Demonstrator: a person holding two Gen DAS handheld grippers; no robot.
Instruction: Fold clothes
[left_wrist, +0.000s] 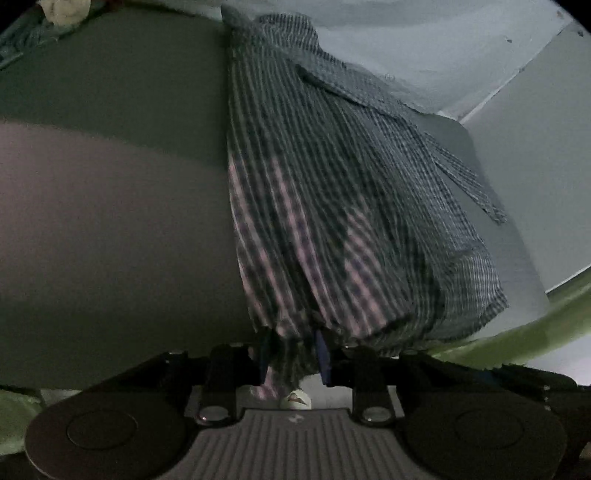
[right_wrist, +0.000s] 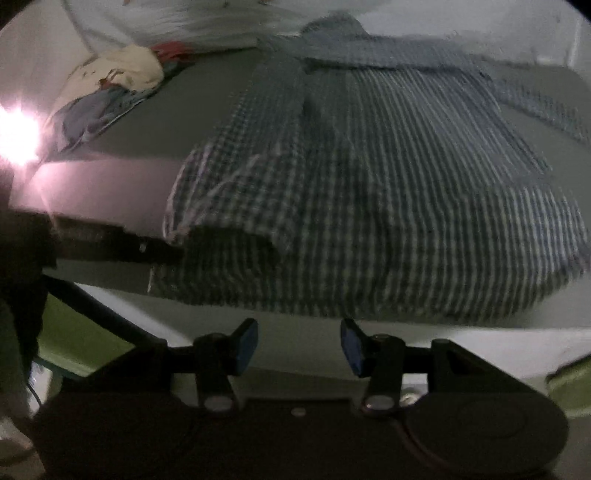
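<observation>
One checked shirt (right_wrist: 369, 192) lies spread on a grey table (left_wrist: 110, 221). The left gripper (left_wrist: 291, 354) clamps the shirt's near hem; the right gripper (right_wrist: 299, 345) hangs spread, empty, just before that edge. One clothes pile (right_wrist: 110, 92) sits at the table's far corner.

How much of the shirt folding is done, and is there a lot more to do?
Partly done: the checked shirt lies on the grey table with one side already turned in over its middle. In hand: the left gripper is shut on the shirt's near edge, while the right gripper hangs open just short of it. Left: the sleeve sprawls out, the shirt isn't compact, and a pile of clothes waits.
</observation>
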